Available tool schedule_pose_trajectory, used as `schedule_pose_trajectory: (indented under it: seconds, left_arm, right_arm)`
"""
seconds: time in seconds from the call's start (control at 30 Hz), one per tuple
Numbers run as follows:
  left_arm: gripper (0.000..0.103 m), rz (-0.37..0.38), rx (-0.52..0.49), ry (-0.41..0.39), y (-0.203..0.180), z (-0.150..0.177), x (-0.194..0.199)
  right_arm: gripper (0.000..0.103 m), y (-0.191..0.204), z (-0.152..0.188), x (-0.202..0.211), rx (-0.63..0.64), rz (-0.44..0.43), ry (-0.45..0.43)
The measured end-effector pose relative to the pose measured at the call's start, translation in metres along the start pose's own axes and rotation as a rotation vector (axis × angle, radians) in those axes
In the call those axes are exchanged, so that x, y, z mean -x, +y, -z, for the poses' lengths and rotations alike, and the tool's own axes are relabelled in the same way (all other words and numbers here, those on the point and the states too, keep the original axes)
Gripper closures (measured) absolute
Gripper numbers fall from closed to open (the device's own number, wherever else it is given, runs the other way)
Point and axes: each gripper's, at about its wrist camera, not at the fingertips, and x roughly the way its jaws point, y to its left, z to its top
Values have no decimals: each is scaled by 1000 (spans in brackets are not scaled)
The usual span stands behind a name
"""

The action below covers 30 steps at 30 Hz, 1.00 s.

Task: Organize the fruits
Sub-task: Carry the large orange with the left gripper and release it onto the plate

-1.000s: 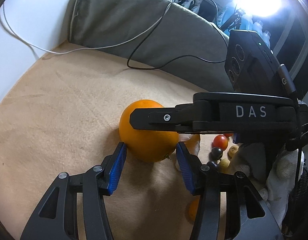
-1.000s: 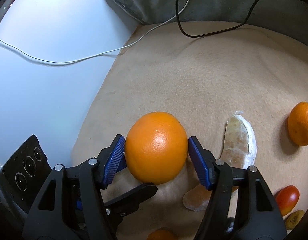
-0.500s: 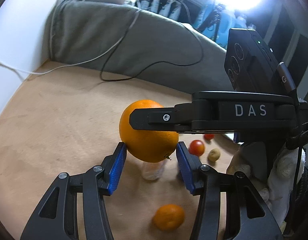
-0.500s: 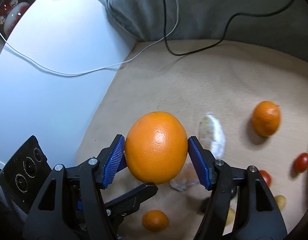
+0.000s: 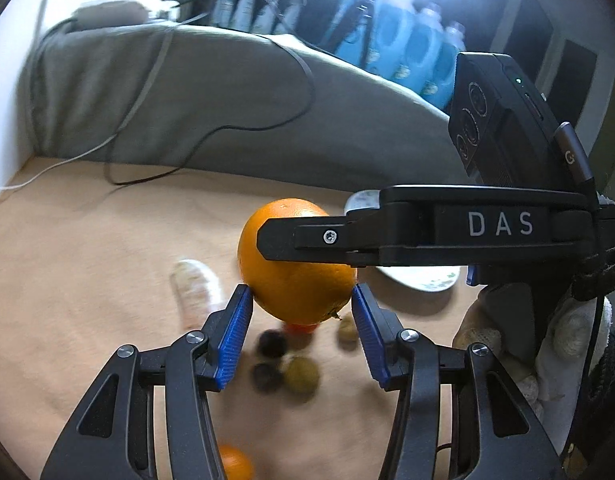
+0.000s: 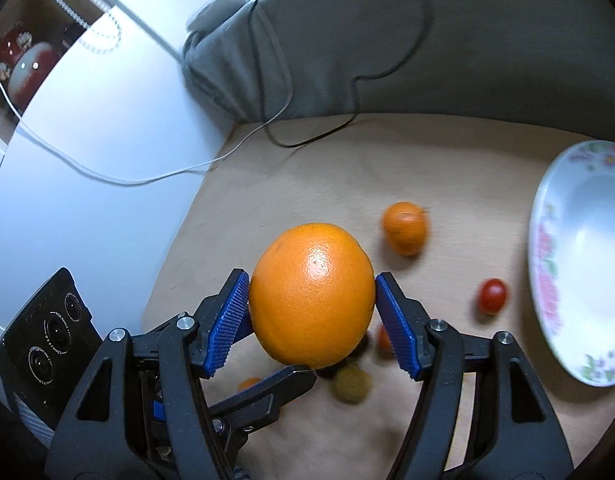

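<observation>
A large orange [image 6: 312,300] is held between the blue pads of my right gripper [image 6: 312,312], lifted above the tan cloth. In the left wrist view the same orange [image 5: 295,280] sits between the blue pads of my left gripper [image 5: 299,320], whose pads touch its sides, with the right gripper's black finger [image 5: 307,236] lying across it. A white flowered plate [image 6: 579,264] lies to the right. A small mandarin [image 6: 405,228], a cherry tomato [image 6: 492,295], a greenish fruit [image 6: 351,384] and a peeled citrus segment [image 5: 195,288] lie on the cloth below.
A grey cushion [image 6: 387,40] with black and white cables lines the far edge. A white wall panel [image 6: 87,160] stands at the left. Dark small fruits [image 5: 271,344] and another mandarin [image 5: 235,462] lie under the left gripper. Blue bottles [image 5: 407,52] stand behind the cushion.
Both grippers have risen together with the orange held between them and swung toward the plate. The fruits on the cloth look farther below, and the plate has come into view.
</observation>
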Motion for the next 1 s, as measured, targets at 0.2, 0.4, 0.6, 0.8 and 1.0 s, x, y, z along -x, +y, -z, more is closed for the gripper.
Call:
schedule_pose_trajectory:
  seconds: [0.2,0.4,0.6,0.8,1.0]
  left_arm:
    - [52,45,-46,23,-31,-7,-19]
    - [52,90,-92,55,-64,-10,-43]
    - [52,119,-127,91,-88,-15,-66]
    - [53,129,-140,117,-100,-13,-76]
    - [53,123,-153,100,-103,-23,-78]
  right_arm:
    - [35,-35,6,32,-51,35,-43]
    - [35,-76,16,60,-113,70,-76]
    - [35,-111,24,77,-171,94,-97]
    - [35,-125,24,76,-206,115,-99]
    - [35,-137,22,86,-234,168,-153]
